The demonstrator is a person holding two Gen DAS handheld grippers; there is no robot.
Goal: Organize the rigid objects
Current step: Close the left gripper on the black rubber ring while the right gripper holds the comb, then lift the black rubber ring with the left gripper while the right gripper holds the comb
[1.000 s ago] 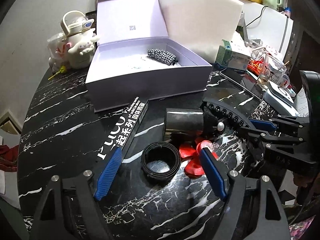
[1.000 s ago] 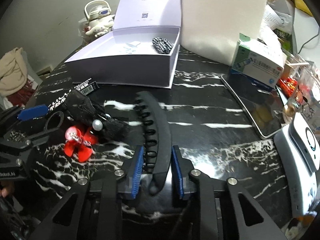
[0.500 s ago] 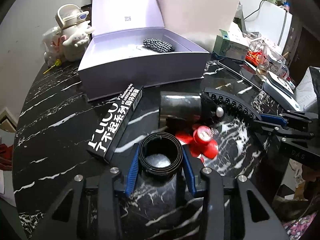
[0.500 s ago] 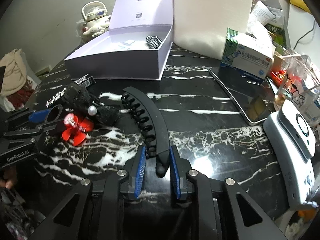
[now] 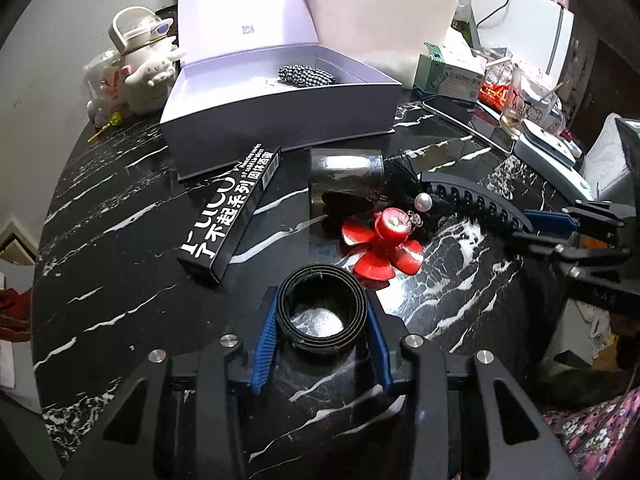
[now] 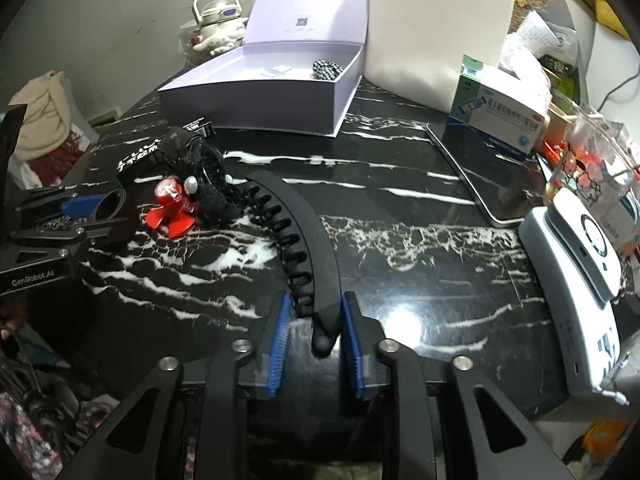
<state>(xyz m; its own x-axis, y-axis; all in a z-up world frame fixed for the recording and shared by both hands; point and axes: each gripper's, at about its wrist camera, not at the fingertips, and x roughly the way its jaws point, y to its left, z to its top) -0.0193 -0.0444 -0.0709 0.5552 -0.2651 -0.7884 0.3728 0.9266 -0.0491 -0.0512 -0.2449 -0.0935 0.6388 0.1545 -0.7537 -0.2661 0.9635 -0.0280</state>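
Observation:
My left gripper (image 5: 322, 320) is shut on a black ring-shaped band (image 5: 322, 312), held just above the black marble table (image 5: 120, 240). My right gripper (image 6: 316, 328) is shut on the near end of a long black toothed hair clip (image 6: 304, 240); the clip also shows in the left wrist view (image 5: 476, 200). A red flower-shaped clip (image 5: 384, 244) and a black lace bow with a pearl (image 5: 400, 184) lie between the grippers. An open lavender box (image 5: 280, 116) at the back holds a checkered scrunchie (image 5: 306, 74).
A long black printed carton (image 5: 232, 216) and a dark shiny cylinder (image 5: 346, 172) lie before the box. A white plush flask (image 5: 140, 64) stands at back left. A tablet (image 6: 484, 176), a medicine box (image 6: 496, 120) and a white device (image 6: 576, 276) sit to the right.
My left gripper closed on the black ring band and lifted it slightly. My right gripper drew back along the hair clip, now gripping its near end.

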